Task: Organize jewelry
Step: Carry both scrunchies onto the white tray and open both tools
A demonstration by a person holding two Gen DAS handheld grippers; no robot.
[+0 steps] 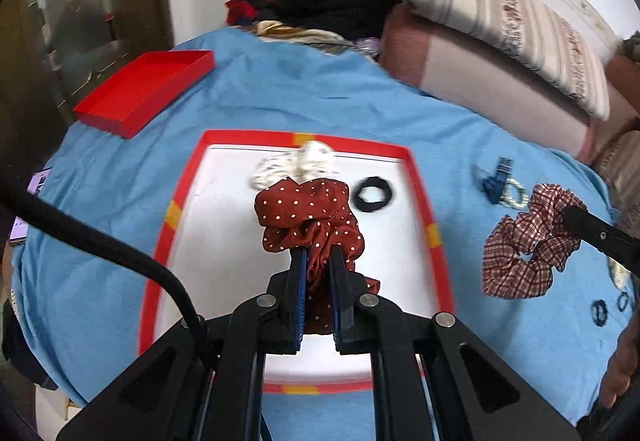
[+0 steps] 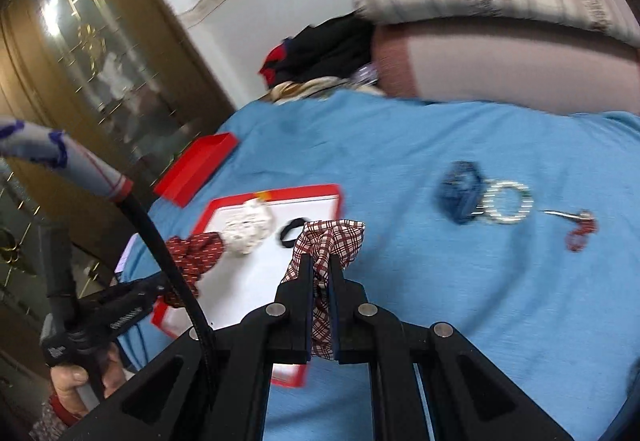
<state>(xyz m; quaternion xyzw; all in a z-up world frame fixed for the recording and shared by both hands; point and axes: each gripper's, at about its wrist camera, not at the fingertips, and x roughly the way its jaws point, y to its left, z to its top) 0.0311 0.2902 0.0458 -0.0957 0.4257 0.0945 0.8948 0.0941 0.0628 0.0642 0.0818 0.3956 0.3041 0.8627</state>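
Broadly, largest first.
Blue bedspread (image 1: 280, 97): soft work surface beneath both grippers.
Box base (image 1: 420, 177): white floor, red rim, right under the left gripper, probably the collecting place; white scrunchie (image 1: 296, 165) and black hair tie (image 1: 374, 194) lie ahead inside.
Red lid (image 1: 144, 93): set aside, far left.
Left gripper (image 1: 319, 261): pinches polka-dot scrunchie (image 1: 308, 217) over the box.
Right gripper (image 2: 321, 273): clamps plaid scrunchie (image 2: 330, 241) beside the rim.
Blue clip (image 2: 460, 197), pearl ring (image 2: 508, 203): ahead-right, unsorted.

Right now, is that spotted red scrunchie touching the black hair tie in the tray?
Apart. The left wrist view shows white tray floor between the spotted red scrunchie and the black hair tie.
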